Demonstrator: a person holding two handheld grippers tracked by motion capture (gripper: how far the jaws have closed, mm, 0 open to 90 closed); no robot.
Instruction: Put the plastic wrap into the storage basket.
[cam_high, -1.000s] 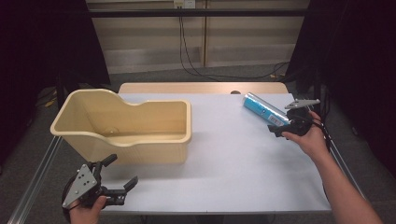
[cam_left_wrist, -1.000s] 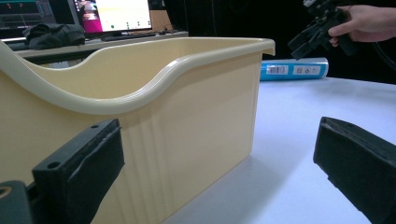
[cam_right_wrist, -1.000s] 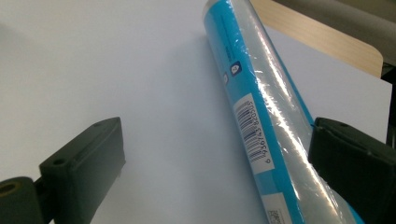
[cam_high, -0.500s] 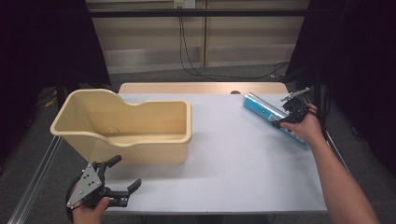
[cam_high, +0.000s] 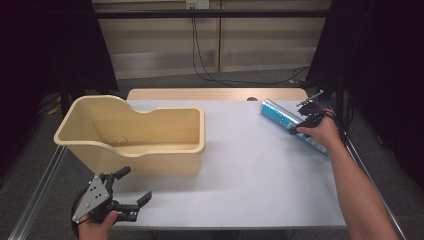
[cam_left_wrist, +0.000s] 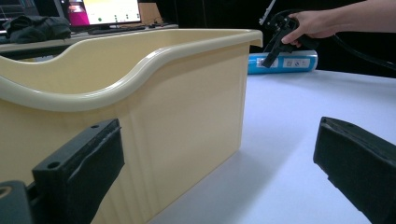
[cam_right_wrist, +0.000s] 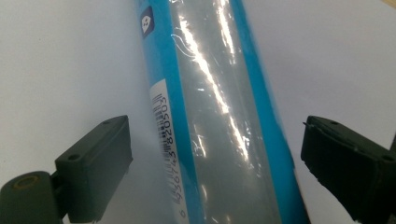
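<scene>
Part of the blue tube (cam_high: 285, 120) is covered by the right hand (cam_high: 325, 131) at the table's (cam_high: 250, 165) far right edge. Right gripper (cam_high: 302, 122) straddles it, jaws just closing, pads not yet touching.

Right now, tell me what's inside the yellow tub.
The tub looks empty: the high view shows bare inner walls and floor. The strip of floor just behind its near wall is hidden by that wall, so something small there can't be ruled out.
</scene>
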